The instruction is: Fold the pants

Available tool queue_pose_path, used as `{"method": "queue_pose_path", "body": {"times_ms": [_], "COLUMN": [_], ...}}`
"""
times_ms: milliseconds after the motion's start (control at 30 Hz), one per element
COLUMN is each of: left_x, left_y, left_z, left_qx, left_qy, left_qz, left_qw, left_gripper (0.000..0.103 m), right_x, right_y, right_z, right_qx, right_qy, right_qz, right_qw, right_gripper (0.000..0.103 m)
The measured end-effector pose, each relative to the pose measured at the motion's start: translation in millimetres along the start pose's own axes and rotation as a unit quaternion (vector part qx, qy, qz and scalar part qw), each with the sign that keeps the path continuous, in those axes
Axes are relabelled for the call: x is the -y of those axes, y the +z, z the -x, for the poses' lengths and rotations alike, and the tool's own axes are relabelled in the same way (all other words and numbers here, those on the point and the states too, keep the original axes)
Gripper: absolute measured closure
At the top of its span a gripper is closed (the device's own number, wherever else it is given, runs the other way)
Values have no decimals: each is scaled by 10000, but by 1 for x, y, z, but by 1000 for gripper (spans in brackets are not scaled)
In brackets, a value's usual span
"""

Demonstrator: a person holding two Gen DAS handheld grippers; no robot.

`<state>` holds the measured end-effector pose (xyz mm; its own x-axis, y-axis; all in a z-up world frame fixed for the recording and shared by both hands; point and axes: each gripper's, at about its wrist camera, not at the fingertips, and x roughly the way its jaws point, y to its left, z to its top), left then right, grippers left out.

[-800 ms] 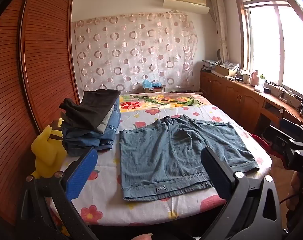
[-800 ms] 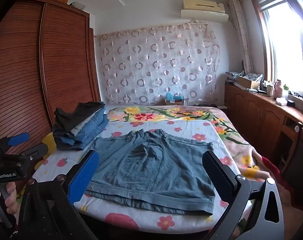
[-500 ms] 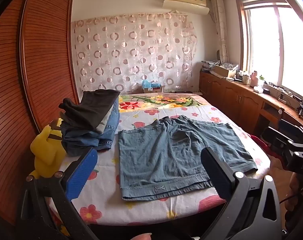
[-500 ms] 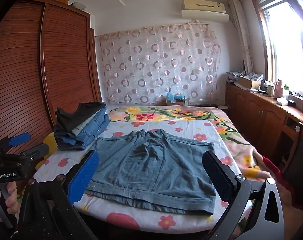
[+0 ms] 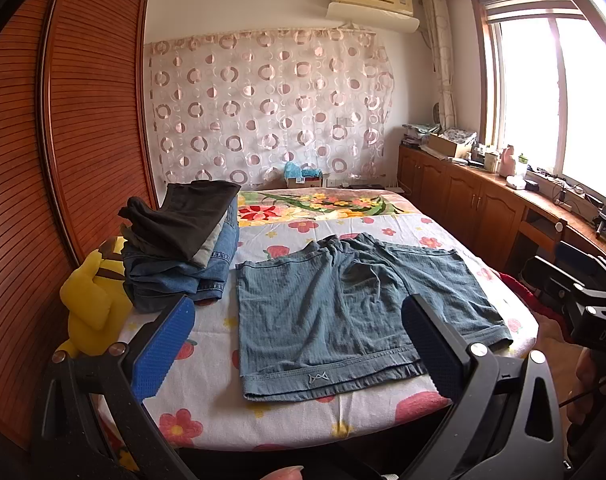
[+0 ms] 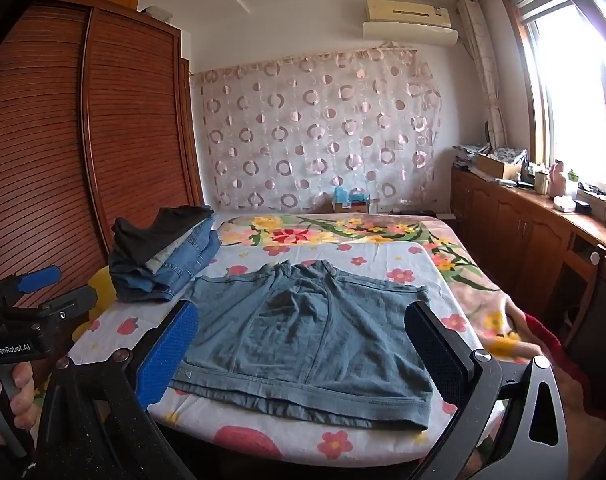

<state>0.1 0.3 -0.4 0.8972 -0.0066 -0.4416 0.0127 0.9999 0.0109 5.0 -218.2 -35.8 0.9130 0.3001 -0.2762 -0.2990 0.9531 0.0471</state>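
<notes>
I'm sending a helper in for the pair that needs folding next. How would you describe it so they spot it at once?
Go to the bed with the flowered sheet. Near its foot lie blue-grey shorts, spread flat and alone. Unlike the folded stack of jeans and dark clothes beside them, they are a single unfolded layer.

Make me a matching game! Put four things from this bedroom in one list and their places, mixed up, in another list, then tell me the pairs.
Things:
1. blue-grey denim shorts
2. yellow plush toy
3. stack of folded jeans and dark clothes
4. cream air conditioner

Places:
A. high on the wall above the circle-patterned curtain
B. squeezed between the bed's left edge and the wooden wardrobe
C. spread flat on the flowered bedsheet
D. on the bed, left of the shorts

Pairs: 1-C, 2-B, 3-D, 4-A
</notes>
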Motion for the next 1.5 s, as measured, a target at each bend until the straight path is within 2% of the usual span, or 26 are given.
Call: {"method": "queue_pose_path", "body": {"times_ms": [233, 400, 967, 1067, 1500], "left_x": [0, 4, -1, 0, 4], "left_y": [0, 13, 11, 18, 11], "left_z": [0, 10, 7, 17, 19], "left_qx": [9, 32, 67, 106, 141], "left_qy": [-20, -25, -28, -22, -26], "left_qz": [10, 12, 33, 45, 54], "left_qw": [10000, 10000, 10000, 9999, 9999], "left_gripper": [0, 0, 0, 0, 0], "right_x": [0, 0, 1, 1, 1], "right_y": [-3, -4, -3, -3, -3], "right_z": [2, 2, 2, 2, 2], "right_qx": [11, 22, 17, 19, 14], "right_qy": [5, 8, 4, -6, 4], "right_qz": [-17, -17, -26, -30, -37], "right_qw": [10000, 10000, 10000, 10000, 10000], "right_gripper": [0, 0, 0, 0, 0]}}
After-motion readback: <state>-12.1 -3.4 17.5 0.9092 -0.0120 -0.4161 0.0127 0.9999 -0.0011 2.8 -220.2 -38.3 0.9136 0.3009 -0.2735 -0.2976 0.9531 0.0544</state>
